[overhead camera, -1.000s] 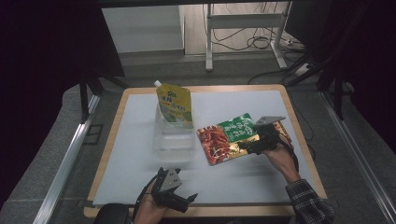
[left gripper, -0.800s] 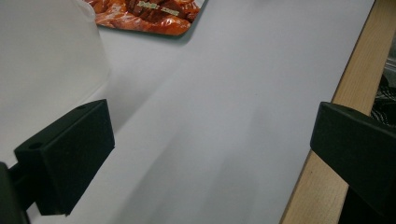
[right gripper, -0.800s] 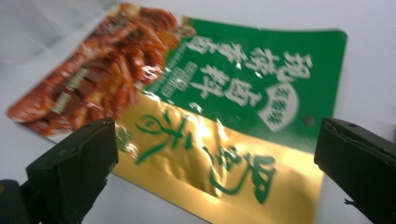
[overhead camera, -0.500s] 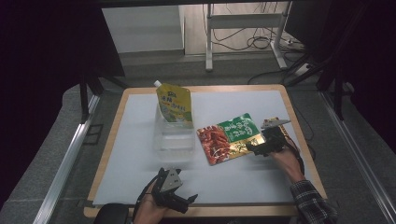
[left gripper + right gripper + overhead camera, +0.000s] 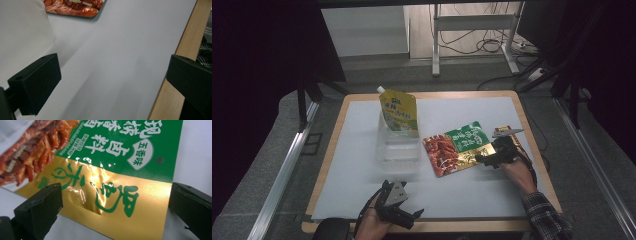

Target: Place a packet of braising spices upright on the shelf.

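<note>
Right hand-held gripper closes in on a snack packet lying flat on the desk.

The right hand-held gripper [image 5: 484, 160] sits at the gold edge of the snack packet [image 5: 457, 147], its jaws apart and straddling that edge in the right gripper view, nothing clamped yet; the step in hand looks like the approach to a grasp, and the next move would call for lowering the jaws over the thin foil edge and closing them without pushing the packet away; the left hand-held gripper [image 5: 404, 217] rests near the desk's [image 5: 362, 165] front edge, jaws apart and empty; counted on the desk: one snack packet right of centre, one yellow spout pouch [image 5: 399, 111] standing in one clear plastic box [image 5: 398, 150], and two hand-held grippers.
</note>
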Demonstrator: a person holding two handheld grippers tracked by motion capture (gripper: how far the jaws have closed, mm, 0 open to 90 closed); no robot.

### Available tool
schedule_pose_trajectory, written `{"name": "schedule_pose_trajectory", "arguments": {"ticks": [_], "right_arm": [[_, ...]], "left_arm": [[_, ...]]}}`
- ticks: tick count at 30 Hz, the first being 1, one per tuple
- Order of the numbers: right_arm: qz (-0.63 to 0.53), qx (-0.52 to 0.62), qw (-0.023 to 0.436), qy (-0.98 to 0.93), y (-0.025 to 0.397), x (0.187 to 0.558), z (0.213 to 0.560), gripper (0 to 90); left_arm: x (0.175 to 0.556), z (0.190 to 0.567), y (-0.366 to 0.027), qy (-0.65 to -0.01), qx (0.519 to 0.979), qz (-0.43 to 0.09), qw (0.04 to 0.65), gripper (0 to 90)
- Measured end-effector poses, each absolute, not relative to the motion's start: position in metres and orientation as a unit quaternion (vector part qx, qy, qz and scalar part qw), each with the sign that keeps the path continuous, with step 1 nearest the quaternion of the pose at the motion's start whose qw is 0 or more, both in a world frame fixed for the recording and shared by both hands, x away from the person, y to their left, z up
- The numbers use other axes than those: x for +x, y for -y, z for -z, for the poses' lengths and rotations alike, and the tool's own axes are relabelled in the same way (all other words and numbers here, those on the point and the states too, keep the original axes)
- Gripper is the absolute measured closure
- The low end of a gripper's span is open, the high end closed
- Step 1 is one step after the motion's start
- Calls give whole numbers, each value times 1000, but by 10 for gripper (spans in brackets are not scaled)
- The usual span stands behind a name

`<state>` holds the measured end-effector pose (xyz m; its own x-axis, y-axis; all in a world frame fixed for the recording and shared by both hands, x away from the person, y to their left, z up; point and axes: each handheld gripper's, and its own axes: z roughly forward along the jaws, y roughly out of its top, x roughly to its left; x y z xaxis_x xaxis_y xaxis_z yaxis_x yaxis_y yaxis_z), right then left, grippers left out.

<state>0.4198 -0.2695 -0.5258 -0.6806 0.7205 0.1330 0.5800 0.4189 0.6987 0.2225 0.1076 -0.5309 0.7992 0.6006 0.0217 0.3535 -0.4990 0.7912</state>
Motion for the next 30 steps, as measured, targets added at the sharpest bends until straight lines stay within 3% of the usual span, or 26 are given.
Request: {"name": "schedule_pose_trajectory", "arguments": {"ticks": [19,22,30], "right_arm": [[-438,393,79,-805,264,408,507,1],[-425,393,36,-814,258,408,513,11],[-389,381,55,-837,247,410,514,12]], "left_arm": [[222,531,-106,-276,855,-147,414,0],[222,531,-106,-275,855,-148,413,0],[222,532,-104,-271,858,-147,410,0]]}}
